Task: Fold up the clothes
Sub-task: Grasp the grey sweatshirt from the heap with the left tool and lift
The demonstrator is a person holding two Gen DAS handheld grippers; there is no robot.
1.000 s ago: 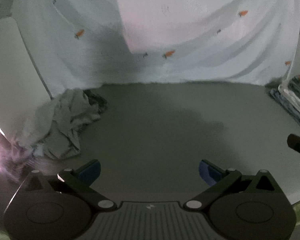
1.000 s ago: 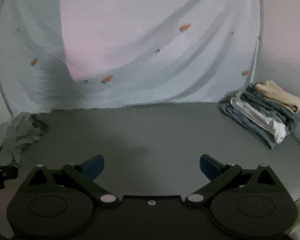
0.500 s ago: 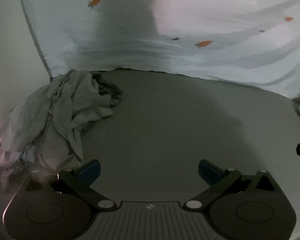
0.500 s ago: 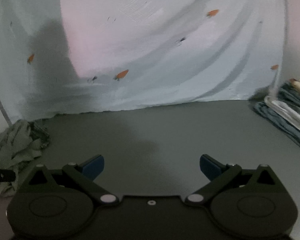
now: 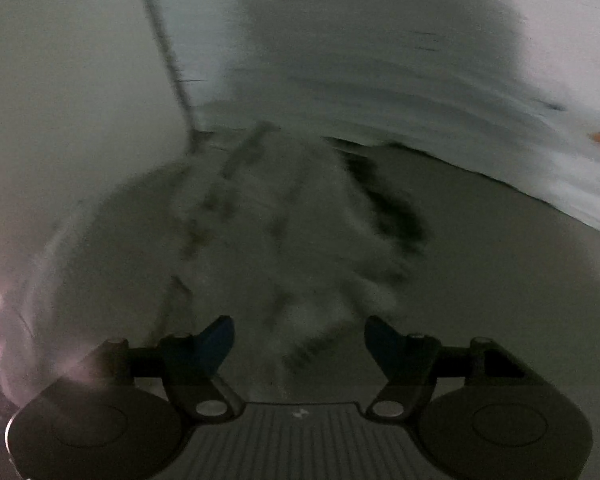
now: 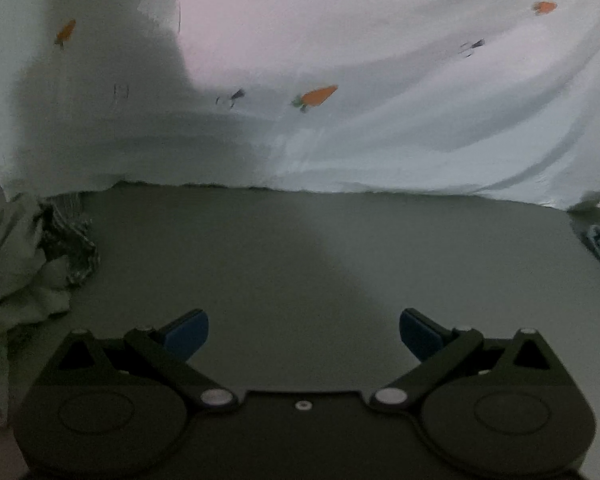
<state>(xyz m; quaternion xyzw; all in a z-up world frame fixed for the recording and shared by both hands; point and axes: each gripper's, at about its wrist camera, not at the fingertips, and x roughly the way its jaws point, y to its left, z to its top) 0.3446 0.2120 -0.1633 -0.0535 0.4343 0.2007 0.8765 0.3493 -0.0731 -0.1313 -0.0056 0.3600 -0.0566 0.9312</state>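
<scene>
Clothes heap (image 5: 284, 232): crumpled pale grey, blurred, on grey table (image 5: 500, 280) | lies just ahead of left gripper (image 5: 299, 340), jaws just narrowing, gripping nothing | right gripper (image 6: 304, 332): spread wide, empty

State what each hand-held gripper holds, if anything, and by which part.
Nothing yet. The left hand-held gripper, jaws just closing, reaches the crumpled clothes ungripped; the right hand-held gripper is open and empty.

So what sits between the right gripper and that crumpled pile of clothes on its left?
Nothing: in the right wrist view only bare grey table separates the open right gripper from the crumpled pile.
</scene>
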